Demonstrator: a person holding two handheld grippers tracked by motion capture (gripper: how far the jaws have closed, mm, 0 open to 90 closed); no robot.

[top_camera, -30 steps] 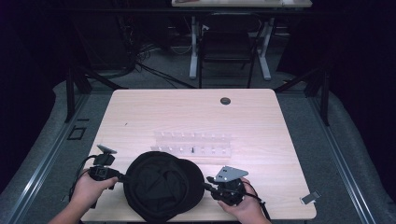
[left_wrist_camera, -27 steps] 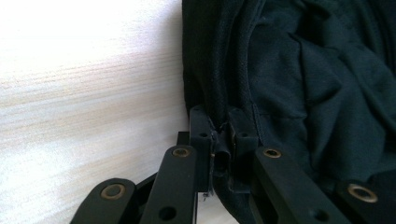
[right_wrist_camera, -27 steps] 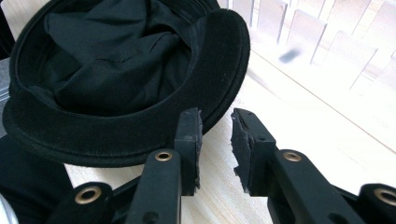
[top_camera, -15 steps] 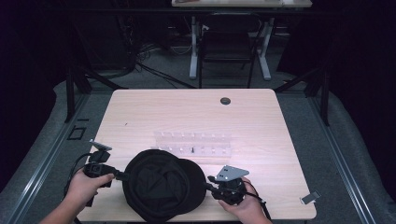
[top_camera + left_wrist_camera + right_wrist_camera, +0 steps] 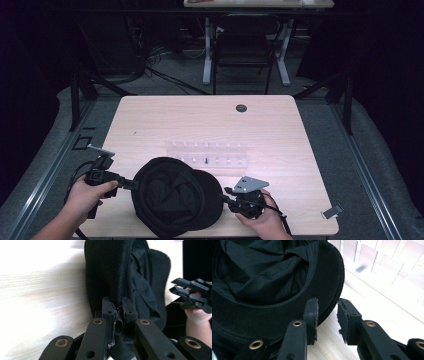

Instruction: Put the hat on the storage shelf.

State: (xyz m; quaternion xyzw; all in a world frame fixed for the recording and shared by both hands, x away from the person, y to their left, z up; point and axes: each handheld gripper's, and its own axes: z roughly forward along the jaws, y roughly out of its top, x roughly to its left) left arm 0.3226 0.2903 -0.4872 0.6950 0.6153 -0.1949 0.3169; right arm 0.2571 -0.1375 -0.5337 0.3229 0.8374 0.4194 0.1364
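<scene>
Cap (image 5: 177, 200), black and upside down, lies at the near edge of the table (image 5: 280, 125), between the two grippers. At its left, the left gripper (image 5: 131, 183) has its jaws clamped tight on the cap's fabric edge. At its right, the right gripper (image 5: 226, 192) has its jaws parted a little around the brim's rim, not squeezing it. A clear rack (image 5: 210, 152) sits just beyond the cap.

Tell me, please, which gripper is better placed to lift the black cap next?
Probably the left gripper: its jaws are clamped on the cap fabric. The right gripper is open, with the brim edge between its jaws, ungripped.
</scene>
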